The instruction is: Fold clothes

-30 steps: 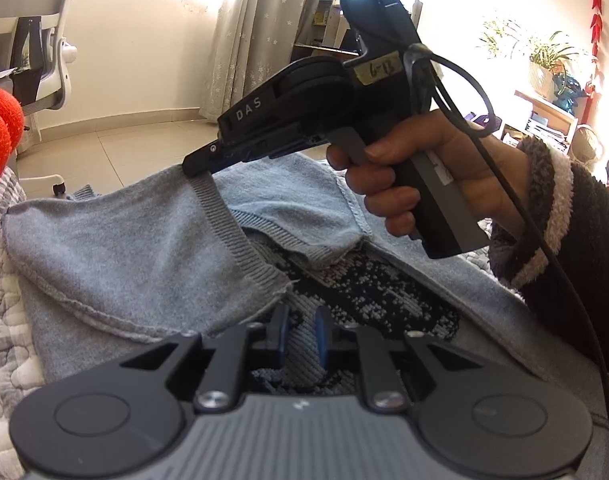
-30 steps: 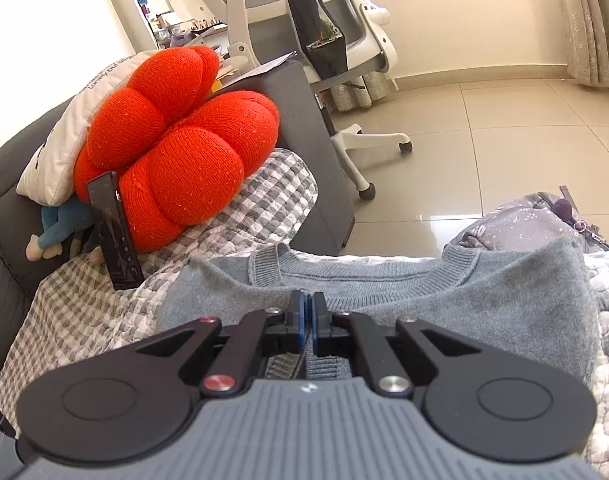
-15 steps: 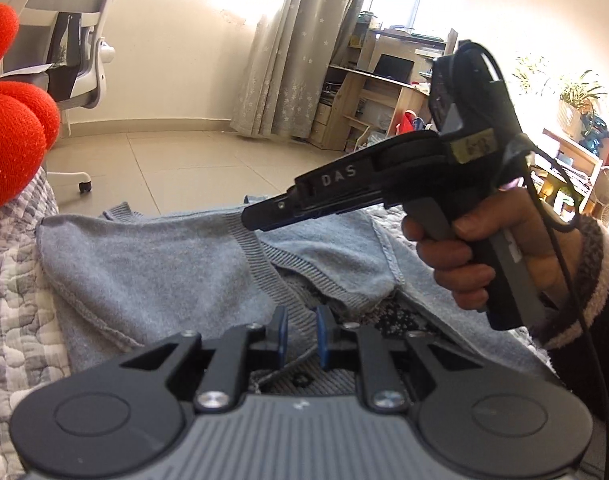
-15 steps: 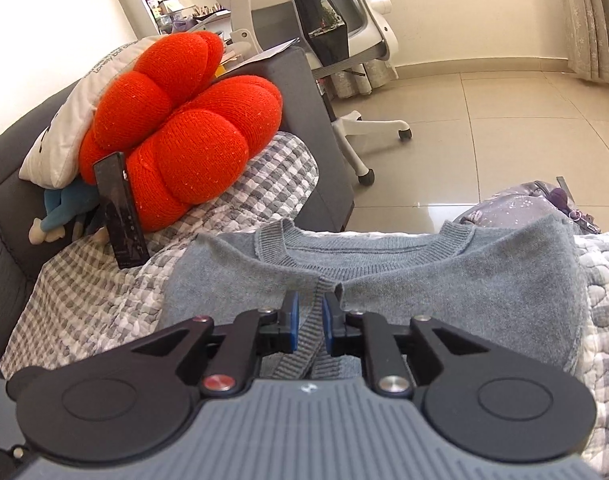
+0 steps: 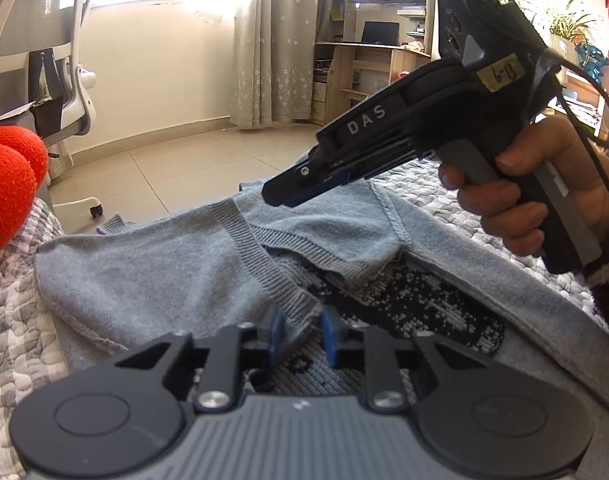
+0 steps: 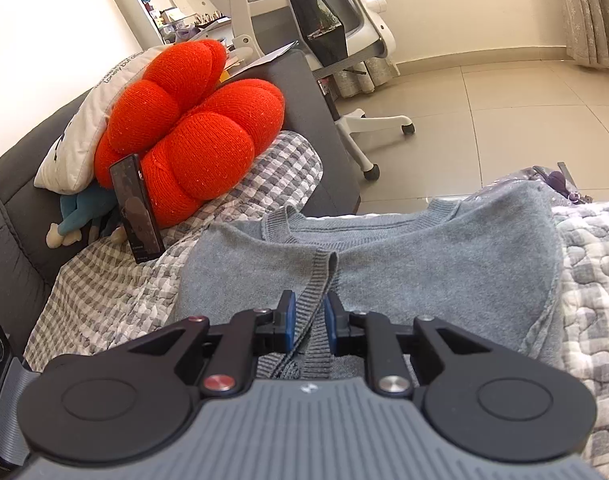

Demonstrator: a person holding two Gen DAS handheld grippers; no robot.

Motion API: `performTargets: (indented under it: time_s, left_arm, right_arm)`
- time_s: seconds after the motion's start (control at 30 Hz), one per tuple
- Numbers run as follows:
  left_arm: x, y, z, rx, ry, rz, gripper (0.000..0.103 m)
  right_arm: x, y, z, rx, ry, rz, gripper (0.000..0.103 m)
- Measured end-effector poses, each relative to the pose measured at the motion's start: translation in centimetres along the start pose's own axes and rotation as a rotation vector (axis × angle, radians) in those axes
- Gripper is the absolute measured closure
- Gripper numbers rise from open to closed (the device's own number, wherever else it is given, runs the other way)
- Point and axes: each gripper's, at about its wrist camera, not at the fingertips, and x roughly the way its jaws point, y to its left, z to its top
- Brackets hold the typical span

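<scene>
Ribbed hem of the grey sweater point(image 5: 152, 280) lies between the parted blue pads of the left hand-held gripper point(image 5: 302, 336) in the left wrist view, ungripped, while the right hand-held gripper point(image 5: 288, 196), held in a hand point(image 5: 544, 192), hovers over the folded-back cloth on the quilted sofa cover point(image 5: 12, 320). From the right wrist, the right hand-held gripper point(image 6: 309, 322) stands narrowly open around a ribbed edge of the sweater point(image 6: 444, 256), beside the red cushion point(image 6: 192, 132).
</scene>
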Motion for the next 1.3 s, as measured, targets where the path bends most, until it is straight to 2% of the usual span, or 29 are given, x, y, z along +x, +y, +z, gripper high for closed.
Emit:
performTargets:
  time_s: [0.17, 0.2, 0.33, 0.43, 0.6, 0.67, 0.8, 0.97, 1.07, 1.2, 1.3]
  left_arm:
    - [-0.3, 0.5, -0.1, -0.038, -0.006, -0.061, 0.094]
    - [-0.4, 0.5, -0.1, -0.040, -0.003, -0.067, 0.090]
    - [-1.5, 0.4, 0.1, -0.054, -0.050, -0.066, 0.064]
    - [-1.7, 0.7, 0.3, -0.072, -0.054, -0.038, 0.061]
    - [-0.4, 1.0, -0.3, -0.073, 0.016, 0.019, 0.060]
    - [-1.0, 0.7, -0.5, -0.081, -0.001, 0.032, 0.059]
    - [-3.5, 0.2, -0.7, -0.136, -0.049, 0.013, 0.056]
    - [-6.4, -1.2, -2.5, -0.130, -0.050, 0.015, 0.056]
    - [-8.0, -1.6, -4.3, -0.156, -0.036, 0.000, 0.058]
    - [-9.5, -2.4, -6.7, -0.184, -0.003, -0.020, 0.071]
    - [-10.9, -3.7, -8.0, -0.174, -0.001, -0.026, 0.072]
  right_arm:
    - [-2.7, -0.3, 0.4, -0.014, -0.027, -0.011, 0.071]
    - [-3.0, -0.4, 0.3, -0.017, -0.025, -0.021, 0.071]
    - [-4.7, -1.4, -0.5, -0.008, -0.033, -0.057, 0.071]
    - [-5.8, -2.7, -1.4, 0.015, -0.034, -0.091, 0.071]
    - [-7.0, -4.7, -3.0, 0.070, -0.023, -0.138, 0.071]
    - [-7.4, -5.2, -3.6, 0.094, -0.019, -0.143, 0.071]
    - [-9.0, -5.2, -4.8, 0.103, -0.026, -0.129, 0.070]
    - [-11.5, -3.9, -7.1, 0.077, -0.037, -0.100, 0.070]
    - [-12.8, -2.6, -9.0, 0.042, -0.028, -0.084, 0.070]
    - [-13.9, -0.7, -11.6, -0.002, 0.005, -0.076, 0.070]
    - [-14.8, 0.7, -13.6, -0.035, 0.030, -0.069, 0.070]
